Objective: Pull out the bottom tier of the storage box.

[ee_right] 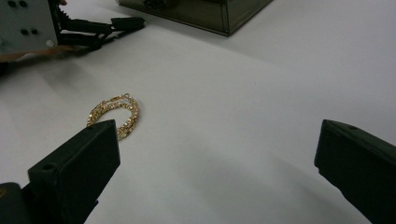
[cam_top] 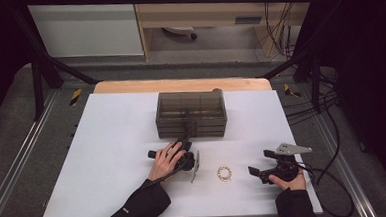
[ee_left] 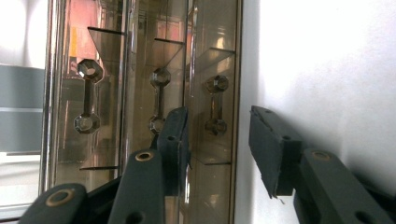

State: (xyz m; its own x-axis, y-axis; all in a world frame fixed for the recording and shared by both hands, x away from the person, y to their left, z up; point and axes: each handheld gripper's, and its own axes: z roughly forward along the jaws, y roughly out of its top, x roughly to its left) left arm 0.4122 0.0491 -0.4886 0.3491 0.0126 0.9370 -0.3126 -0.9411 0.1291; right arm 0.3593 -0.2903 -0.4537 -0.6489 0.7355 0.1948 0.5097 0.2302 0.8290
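The left claw [cam_top: 183, 139] is at the front of the smoky drawer box [cam_top: 191, 113] in the middle of the worktop [cam_top: 108, 158], turned on its side. Its jaws stand narrow around the lowest drawer's handle [ee_left: 215, 105] but do not press it. This looks like the start of opening that drawer; next the jaws must pinch the handle and pull straight back. The handle is a slim bar with faceted knobs at both ends. The right claw [cam_top: 260, 163] rests wide and empty near a gold chain [cam_top: 224, 173] lying between both hands.

Drawer box [ee_right: 196, 11] top beyond frame
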